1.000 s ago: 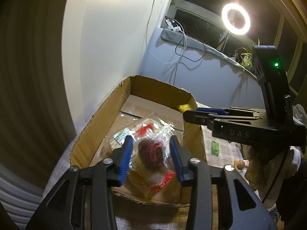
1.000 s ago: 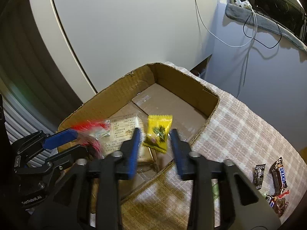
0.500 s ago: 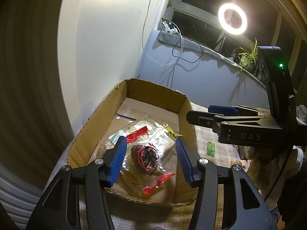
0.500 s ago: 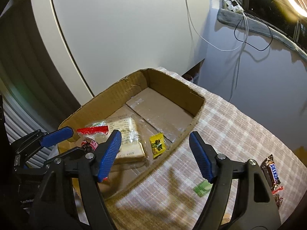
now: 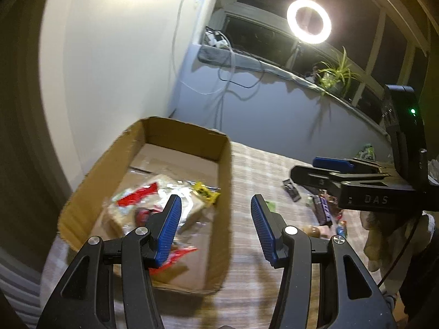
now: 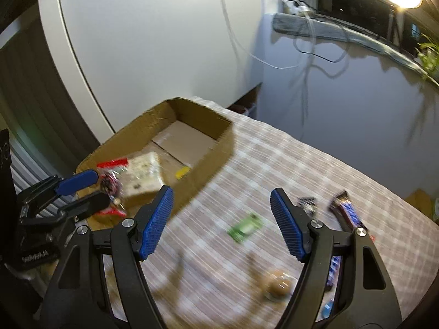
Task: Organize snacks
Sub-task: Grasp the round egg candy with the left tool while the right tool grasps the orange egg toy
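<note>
A cardboard box (image 5: 223,181) (image 6: 216,153) sits on the checked cloth and holds clear snack packets with red seals (image 5: 137,197) (image 6: 115,164) and a small yellow packet (image 5: 204,192) (image 6: 183,172). My left gripper (image 5: 216,233) is open and empty over the box's right wall. My right gripper (image 6: 222,224) is open and empty above the cloth, right of the box, near a green packet (image 6: 245,229). Chocolate bars (image 6: 347,211) (image 5: 321,208) and a round brown snack (image 6: 277,286) lie on the cloth.
The table (image 6: 301,164) is covered by a checked cloth and stands against a white wall. A sill with cables, a plant (image 5: 334,74) and a ring light (image 5: 308,21) runs behind. The right gripper's body (image 5: 384,189) shows in the left wrist view.
Both grippers let go of their packets, which now lie in the box. Both have opened wide and moved rightward, the right one out over the cloth.
</note>
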Demonstrator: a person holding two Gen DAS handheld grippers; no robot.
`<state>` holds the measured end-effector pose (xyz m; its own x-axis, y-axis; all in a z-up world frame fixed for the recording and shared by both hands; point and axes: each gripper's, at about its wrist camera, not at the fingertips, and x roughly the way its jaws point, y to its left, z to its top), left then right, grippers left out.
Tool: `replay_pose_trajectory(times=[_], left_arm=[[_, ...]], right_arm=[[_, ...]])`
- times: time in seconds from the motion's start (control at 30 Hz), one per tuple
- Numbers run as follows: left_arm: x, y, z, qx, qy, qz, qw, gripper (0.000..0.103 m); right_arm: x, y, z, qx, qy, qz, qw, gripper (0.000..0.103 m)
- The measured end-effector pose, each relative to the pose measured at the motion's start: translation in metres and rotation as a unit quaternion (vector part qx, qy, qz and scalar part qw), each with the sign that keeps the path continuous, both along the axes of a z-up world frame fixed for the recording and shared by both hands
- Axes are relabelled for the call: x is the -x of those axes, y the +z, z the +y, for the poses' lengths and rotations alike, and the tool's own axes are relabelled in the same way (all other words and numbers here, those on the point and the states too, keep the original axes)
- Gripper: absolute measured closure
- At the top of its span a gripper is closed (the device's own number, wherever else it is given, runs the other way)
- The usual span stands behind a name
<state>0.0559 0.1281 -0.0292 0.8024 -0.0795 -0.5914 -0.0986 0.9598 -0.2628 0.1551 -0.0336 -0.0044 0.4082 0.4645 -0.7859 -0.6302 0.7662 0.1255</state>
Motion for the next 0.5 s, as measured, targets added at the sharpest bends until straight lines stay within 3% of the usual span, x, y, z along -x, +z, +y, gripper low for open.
replay_pose_trajectory(times=[0.5], left_arm=[[-0.029,-0.016,-0.086,0.003,-0.103,0.031,0.9942,0.051]], right_arm=[[0.019,-0.02,-0.136,0.026,-0.087,0.023,0.996,0.027]])
